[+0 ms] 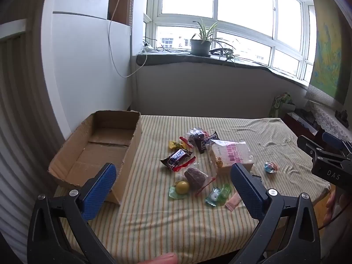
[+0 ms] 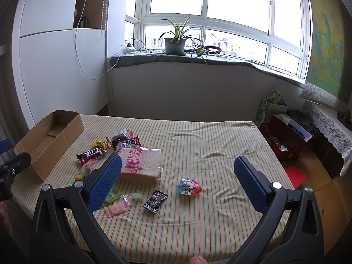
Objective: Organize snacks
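Standing at the left edge of the striped table cover [image 1: 220,231], an open cardboard box [image 1: 96,151] has nothing visible inside; its bare floor and low walls show. The snacks lie outside it, clustered toward the middle of the cover: two Snickers bars [image 1: 177,157], a yellow-wrapped candy [image 1: 175,145], a clear bag of dark sweets [image 1: 195,135], a wrapped slab of toast with pink lettering [image 1: 231,157], a brown cake in clear film [image 1: 195,177], a yellow ball candy [image 1: 182,187], green-wrapped sweets [image 1: 217,194] and a pink sachet [image 1: 233,202]. A small black packet [image 2: 155,201] and a multicoloured egg-shaped sweet [image 2: 189,187] lie nearer the right side. The left gripper [image 1: 173,182] is released, jaws spread wide above the near edge, with the cake and ball candy lying between its fingers in view but untouched. The right gripper [image 2: 177,176] is likewise released and empty, the egg-shaped sweet lying below between its fingers.
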A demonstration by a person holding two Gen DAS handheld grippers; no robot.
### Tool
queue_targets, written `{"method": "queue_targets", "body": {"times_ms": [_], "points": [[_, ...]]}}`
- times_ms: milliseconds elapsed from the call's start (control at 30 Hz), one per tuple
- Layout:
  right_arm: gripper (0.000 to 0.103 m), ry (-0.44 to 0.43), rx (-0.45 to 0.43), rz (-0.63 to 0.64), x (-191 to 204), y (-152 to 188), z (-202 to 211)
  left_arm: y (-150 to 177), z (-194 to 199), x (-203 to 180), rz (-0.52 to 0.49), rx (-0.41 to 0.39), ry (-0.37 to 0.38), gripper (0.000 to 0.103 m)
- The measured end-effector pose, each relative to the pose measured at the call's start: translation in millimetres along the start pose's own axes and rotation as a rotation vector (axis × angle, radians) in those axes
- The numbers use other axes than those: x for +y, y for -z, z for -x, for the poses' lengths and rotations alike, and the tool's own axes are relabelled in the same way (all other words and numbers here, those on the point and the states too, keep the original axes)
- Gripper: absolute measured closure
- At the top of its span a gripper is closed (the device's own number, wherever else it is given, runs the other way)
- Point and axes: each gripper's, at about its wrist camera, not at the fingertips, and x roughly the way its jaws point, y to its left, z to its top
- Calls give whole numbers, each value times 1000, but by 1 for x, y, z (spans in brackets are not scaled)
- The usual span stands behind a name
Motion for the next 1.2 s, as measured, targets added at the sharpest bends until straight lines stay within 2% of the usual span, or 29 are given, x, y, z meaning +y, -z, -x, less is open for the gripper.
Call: {"method": "queue_targets", "body": {"times_ms": [200,233,467,1200], "points": [[0,4,-5,5,1,3,1,4,-2,12,23,-13,28,0],[0,4,-5,5,1,2,1,1,1,5,2,-10,6,0],[0,4,2,1,-2,2,0,6,3,0,-4,-8,-4,0],[0,0,3,-8,-5,0,1,-1,9,-5,-14,-3,1,0]]}}
